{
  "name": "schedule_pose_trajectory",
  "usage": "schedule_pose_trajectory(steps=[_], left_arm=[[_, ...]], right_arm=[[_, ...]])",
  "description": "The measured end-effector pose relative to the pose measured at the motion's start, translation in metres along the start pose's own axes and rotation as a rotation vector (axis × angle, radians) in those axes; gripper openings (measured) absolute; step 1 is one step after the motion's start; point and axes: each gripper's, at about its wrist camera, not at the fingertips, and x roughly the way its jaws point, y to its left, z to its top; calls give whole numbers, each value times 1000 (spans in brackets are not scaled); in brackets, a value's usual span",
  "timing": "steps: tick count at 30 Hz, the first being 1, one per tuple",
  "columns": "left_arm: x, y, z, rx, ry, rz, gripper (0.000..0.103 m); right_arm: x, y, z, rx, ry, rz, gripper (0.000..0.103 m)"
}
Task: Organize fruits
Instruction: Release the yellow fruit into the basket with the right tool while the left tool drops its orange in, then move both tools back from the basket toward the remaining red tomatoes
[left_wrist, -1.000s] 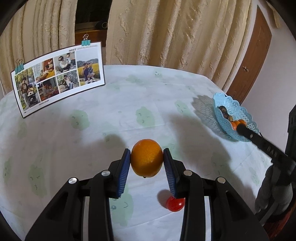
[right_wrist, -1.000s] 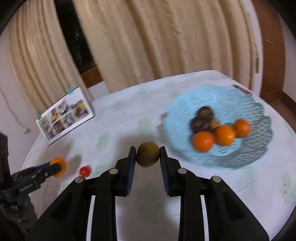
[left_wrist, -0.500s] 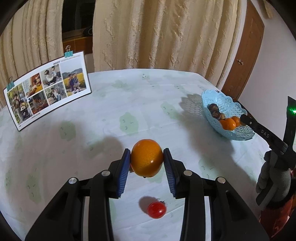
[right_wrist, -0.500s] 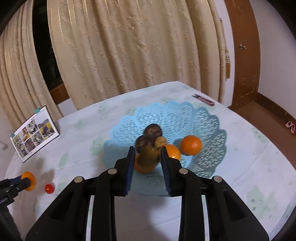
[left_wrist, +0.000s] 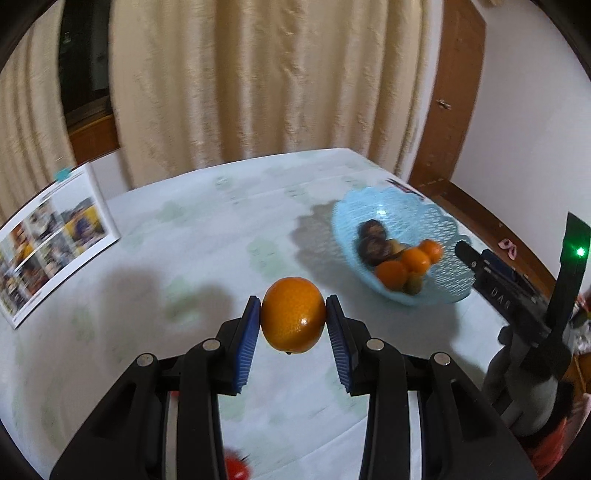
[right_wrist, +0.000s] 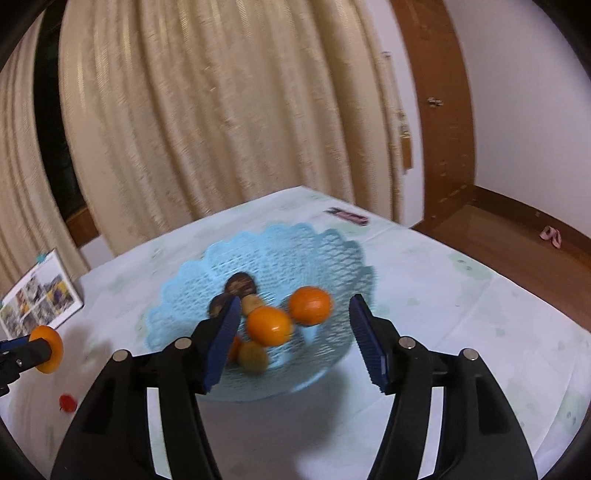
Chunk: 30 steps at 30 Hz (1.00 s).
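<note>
Two grippers show different states: the left gripper (left_wrist: 293, 328) clamps an orange (left_wrist: 293, 314) between its blue pads at the centre of its frame, as it did half a second ago, while the right gripper (right_wrist: 291, 341) now stands spread wide with nothing between its fingers, the brownish-green fruit (right_wrist: 252, 356) it carried having gone into the blue basket (right_wrist: 332, 254). That fruit lies at the near side of the basket, touching an orange-coloured fruit just left of it and below two more tangerines (right_wrist: 309, 305) and two dark round fruits (right_wrist: 241, 283) at mid-frame. In the left view the basket has come closer and sits right of centre, and the cherry tomato (left_wrist: 236, 468) has slid to the bottom edge, partly hidden by the left finger. The right gripper's body appears at the right edge of the left view, just beside the basket's near rim. A photo calendar (left_wrist: 48, 247) stands at the left edge of the table (left_wrist: 221, 229), well apart from the basket. A small dark object (right_wrist: 347, 216) lies beyond the basket near the table's far edge. Open cloth lies between the held orange and the basket; curtains (left_wrist: 258, 81) hang behind.
</note>
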Motion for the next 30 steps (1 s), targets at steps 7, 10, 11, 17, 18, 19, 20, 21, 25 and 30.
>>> schedule_pose_trajectory(steps=[7,10,11,17,18,19,20,21,25,30], left_arm=[[39,-48,25,68,25,-68,37],[56,-63,31,80,37,-92,37],[61,-66,33,80,40,-98,37],[76,-73,41,59,42,-116,64],[74,-71,42,53,27,-114,67],[71,-68,43,50,16,-111,67],[69,-66,44,47,12,-108,68],[65,-62,44,40,7,-104,69],[56,-53,47,18,-11,-79,72],[44,-47,46,20,-38,-35,76]], right_arm=[[-3,-20,-2,85,-17,-21,65],[-6,-28,-1,123,-32,-30,71],[-7,-30,-1,130,-35,-35,71],[-7,-35,-2,150,-32,-39,72],[-7,-35,-1,150,-32,-38,74],[-7,-35,-1,151,-34,-35,75],[-8,-35,-1,152,-37,-33,76],[-9,-35,-1,153,-40,-33,76],[-10,-36,-1,163,-49,-35,76],[-11,-37,-1,167,-57,-42,77]])
